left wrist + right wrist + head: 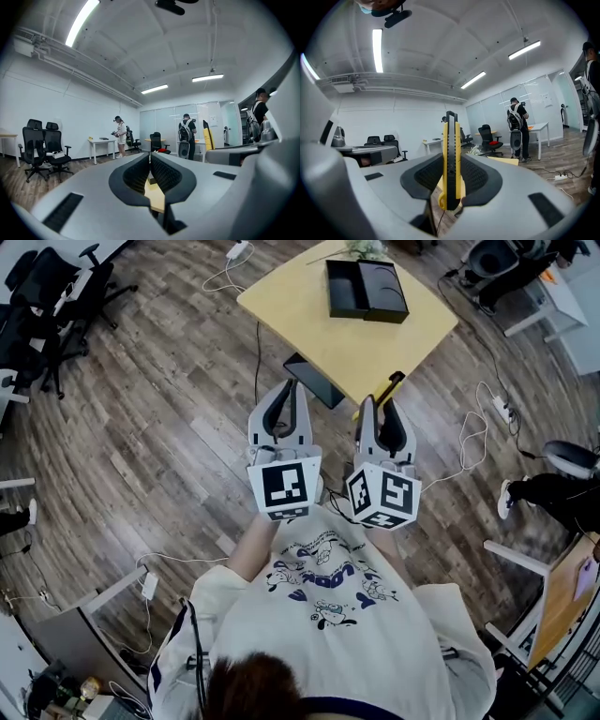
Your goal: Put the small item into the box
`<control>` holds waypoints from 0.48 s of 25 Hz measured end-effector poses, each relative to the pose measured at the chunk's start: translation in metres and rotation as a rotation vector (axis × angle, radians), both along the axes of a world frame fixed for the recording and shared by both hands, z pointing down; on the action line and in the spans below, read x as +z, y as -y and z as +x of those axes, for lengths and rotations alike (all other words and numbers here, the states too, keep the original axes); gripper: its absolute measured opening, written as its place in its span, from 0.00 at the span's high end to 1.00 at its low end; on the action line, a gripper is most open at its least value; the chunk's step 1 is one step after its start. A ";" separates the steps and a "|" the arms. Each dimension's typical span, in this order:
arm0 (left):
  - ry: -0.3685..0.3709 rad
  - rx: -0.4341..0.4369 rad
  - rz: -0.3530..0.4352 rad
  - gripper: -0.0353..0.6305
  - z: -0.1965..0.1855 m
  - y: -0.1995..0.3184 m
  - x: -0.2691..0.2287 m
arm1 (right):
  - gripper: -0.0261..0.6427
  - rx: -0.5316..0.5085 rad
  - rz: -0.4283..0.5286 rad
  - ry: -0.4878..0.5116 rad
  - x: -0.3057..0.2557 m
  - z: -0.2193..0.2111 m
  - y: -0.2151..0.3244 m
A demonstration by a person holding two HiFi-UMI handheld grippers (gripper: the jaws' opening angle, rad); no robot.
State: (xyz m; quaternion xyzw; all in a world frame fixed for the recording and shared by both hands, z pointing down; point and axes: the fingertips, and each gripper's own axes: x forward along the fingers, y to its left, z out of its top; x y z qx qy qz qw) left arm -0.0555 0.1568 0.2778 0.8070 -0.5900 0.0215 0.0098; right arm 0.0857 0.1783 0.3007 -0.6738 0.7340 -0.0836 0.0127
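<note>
A black box (366,289) lies open in two halves at the far side of the yellow table (398,338). My right gripper (380,401) is shut on a yellow and black utility knife (391,386), which stands upright between the pads (450,136) and sticks out past the fingertips. It hovers over the table's near corner, well short of the box. My left gripper (291,385) hangs beside it at the same height, shut with nothing between its jaws (150,157). A strip of yellow tabletop (155,193) shows below the left jaws.
A dark flat slab (314,381) lies at the table's near edge. White flowers (366,247) sit at its far edge. Cables and a power strip (502,409) trail over the wooden floor. Office chairs (47,306) stand at the left. People stand in the background (516,126).
</note>
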 end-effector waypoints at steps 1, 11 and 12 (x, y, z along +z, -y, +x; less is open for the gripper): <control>-0.003 -0.009 -0.001 0.91 0.002 0.005 0.001 | 0.77 -0.008 0.000 0.001 0.000 0.003 0.006; 0.004 -0.035 -0.044 0.91 0.031 0.045 0.011 | 0.77 -0.049 -0.039 0.034 0.012 0.027 0.050; 0.005 -0.034 -0.049 0.91 0.032 0.050 0.013 | 0.77 -0.049 -0.045 0.037 0.014 0.028 0.054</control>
